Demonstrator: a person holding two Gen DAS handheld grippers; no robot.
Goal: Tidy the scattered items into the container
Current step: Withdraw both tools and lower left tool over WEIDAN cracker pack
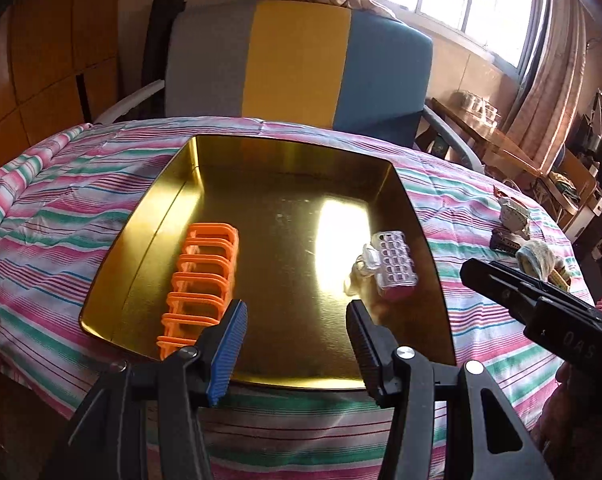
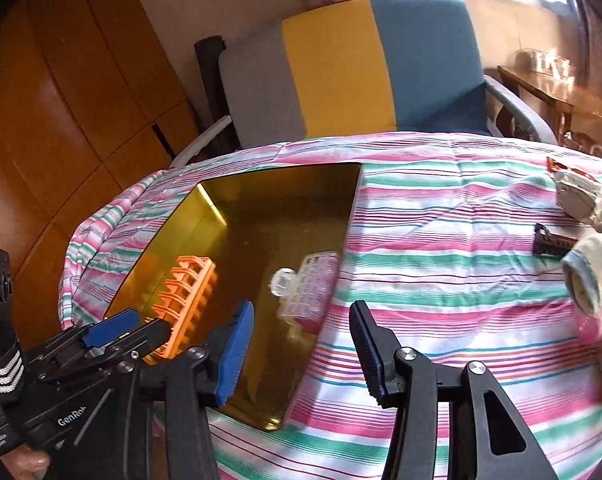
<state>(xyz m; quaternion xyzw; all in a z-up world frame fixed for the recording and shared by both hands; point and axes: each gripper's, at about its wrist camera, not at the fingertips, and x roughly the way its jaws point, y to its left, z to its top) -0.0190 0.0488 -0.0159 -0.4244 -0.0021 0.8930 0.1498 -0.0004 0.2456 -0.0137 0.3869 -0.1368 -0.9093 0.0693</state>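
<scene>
left gripper [image 1: 297,320] over near edge of gold tin [image 1: 381,164], jaws spread, nothing between them. right gripper [image 2: 301,328] straddling tin's right rim, one pad above the tin floor, other above the striped cloth [image 2: 441,248], jaws apart, empty.

inside the tin: orange slotted rack [image 1: 201,280] along the left side, lying flat; clear pink-tinted grid box [image 1: 393,268] near the right wall, a small clear clip [image 1: 363,268] just beside it, touching or nearly, cannot tell which.

outside the tin, on the cloth far right: pale folded wrapper item [image 2: 577,196] with an orange-brown wrapper scrap [image 2: 557,166] behind it, dark comb-like piece [image 2: 549,242], rolled sock, cream with blue cuff [image 2: 589,276], blurred. dark piece just beside the sock, all well apart from the tin.

grey/yellow/blue armchair [image 1: 301,60] behind the table. striped sleeve cuff [image 2: 1,368] at left edge of right wrist view.
</scene>
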